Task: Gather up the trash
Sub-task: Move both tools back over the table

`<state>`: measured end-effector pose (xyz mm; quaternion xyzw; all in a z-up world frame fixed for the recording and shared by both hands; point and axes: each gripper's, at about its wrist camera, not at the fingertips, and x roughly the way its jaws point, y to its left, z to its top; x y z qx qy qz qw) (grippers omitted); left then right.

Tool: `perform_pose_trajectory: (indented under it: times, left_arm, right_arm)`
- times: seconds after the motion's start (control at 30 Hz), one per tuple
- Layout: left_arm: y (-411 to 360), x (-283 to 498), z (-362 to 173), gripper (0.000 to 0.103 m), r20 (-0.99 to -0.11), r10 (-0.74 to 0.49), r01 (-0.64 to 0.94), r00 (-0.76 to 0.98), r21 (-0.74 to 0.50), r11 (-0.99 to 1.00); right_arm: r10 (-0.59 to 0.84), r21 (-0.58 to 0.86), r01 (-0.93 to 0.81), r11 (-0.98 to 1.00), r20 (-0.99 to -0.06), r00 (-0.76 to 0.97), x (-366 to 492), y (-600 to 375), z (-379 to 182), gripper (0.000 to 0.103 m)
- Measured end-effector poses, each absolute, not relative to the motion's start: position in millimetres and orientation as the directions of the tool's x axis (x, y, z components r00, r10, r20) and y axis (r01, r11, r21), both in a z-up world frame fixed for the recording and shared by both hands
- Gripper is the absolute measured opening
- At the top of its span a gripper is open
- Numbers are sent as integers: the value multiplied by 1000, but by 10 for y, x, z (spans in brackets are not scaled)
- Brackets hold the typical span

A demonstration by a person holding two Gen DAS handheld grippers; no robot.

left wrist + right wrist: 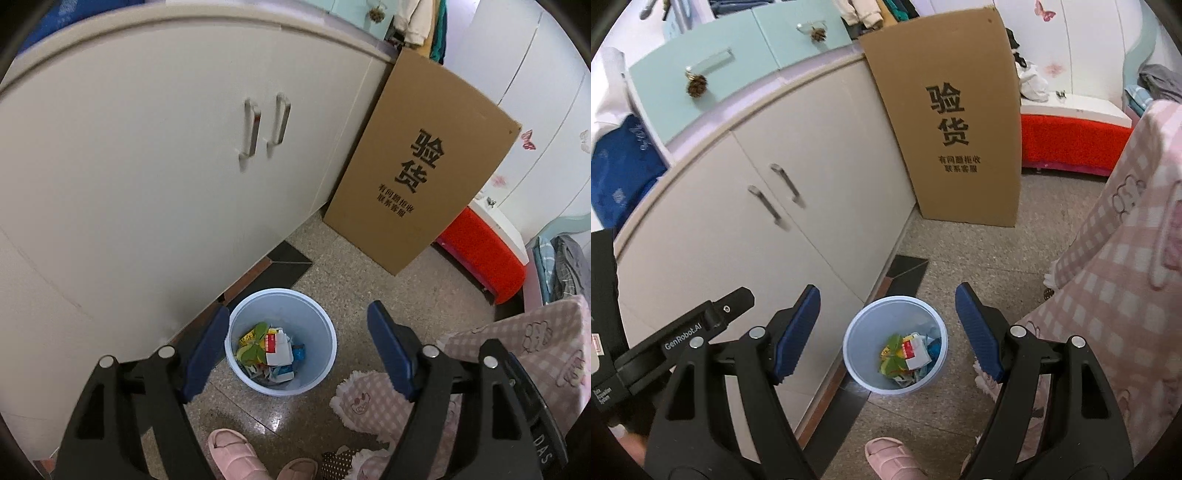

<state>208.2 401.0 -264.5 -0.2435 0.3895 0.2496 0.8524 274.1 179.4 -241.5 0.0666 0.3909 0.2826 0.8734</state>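
Pale blue bin (282, 341) on floor holding wrappers and paper scraps (271, 350), both tongs (295, 354) (888, 332) released, empty

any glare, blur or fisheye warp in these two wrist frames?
Left wrist: sharp, black vignette at the corners; the cabinet top edge bows strongly; a small glare patch on the floor near the slipper. Right wrist: the same barrel warp bends the cardboard box; even indoor light, trash bin crisp, no motion blur.

Pale blue bin (236, 332) lower centre; brown cardboard box (417, 166), black print; pink-and-white checked cloth (535, 339) lower right.
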Motion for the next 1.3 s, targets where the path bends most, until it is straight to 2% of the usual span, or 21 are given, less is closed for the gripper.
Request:
perform_pose_trajectory:
  times: [0.43, 0.8, 0.93, 1.17, 1.3]
  left_arm:
    - [3228, 1542, -1555, 76, -679, 253, -542, 690, -253, 801]
    - [2048, 1573, -1022, 78, -631, 149, -366, 761, -229, 902]
    - [1599, 1700, -1011, 78, -646, 100, -295, 757, -202, 934]
    - [823, 1970, -1173, 79, -698, 19, -154, 716, -132, 979]
    - [602, 2070, -1326, 79, -727, 9, -129, 687, -110, 986]
  right_arm:
    - [589, 371, -457, 808, -512, 626, 2191, 959, -1366, 77]
    - [514, 357, -380, 853, -459, 724, 2025, -178, -923, 79]
    - [455, 342, -319, 884, -473, 755, 2049, -666, -920, 80]
    - [350, 305, -207, 930, -552, 757, 2189, -1342, -1168, 86]
    - [318, 291, -166, 942, -621, 716, 2313, -1500, -1386, 86]
